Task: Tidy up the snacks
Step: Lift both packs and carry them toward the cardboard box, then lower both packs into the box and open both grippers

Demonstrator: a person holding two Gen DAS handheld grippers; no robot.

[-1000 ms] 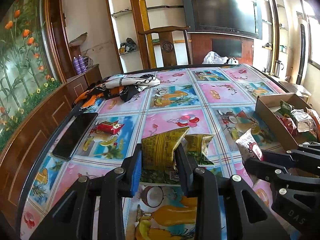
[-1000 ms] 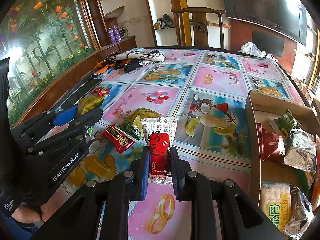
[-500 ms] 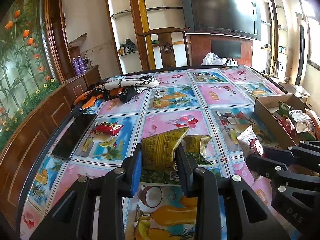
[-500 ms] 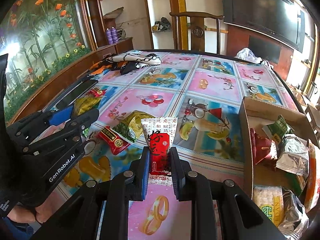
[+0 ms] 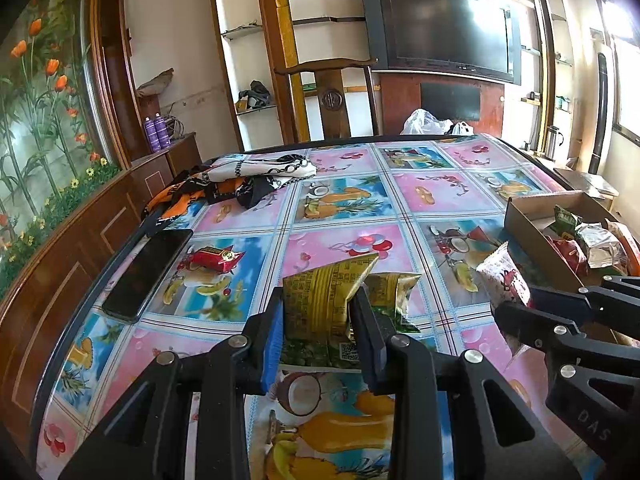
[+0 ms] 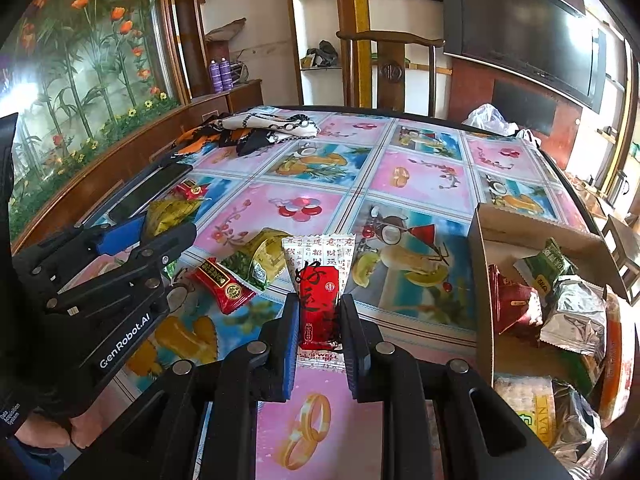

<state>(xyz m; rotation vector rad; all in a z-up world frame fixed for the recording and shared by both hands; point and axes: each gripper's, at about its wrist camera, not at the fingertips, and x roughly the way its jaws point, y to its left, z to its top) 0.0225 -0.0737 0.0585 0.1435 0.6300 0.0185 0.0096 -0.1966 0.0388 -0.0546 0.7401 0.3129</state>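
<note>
My left gripper is shut on a yellow-green snack packet and holds it above the table. My right gripper is shut on a red and white snack packet, held above the table left of the cardboard box. The box holds several packets. A second yellow-green packet and a red packet lie on the table between the grippers. Another red packet lies farther left. The right gripper also shows in the left wrist view.
A black phone lies near the table's left edge. A heap of scarves lies at the far left. A wooden chair stands behind the table. The flowered tablecloth covers the table.
Both grippers have risen slightly with their packets. The right gripper has drifted a little toward the box.
</note>
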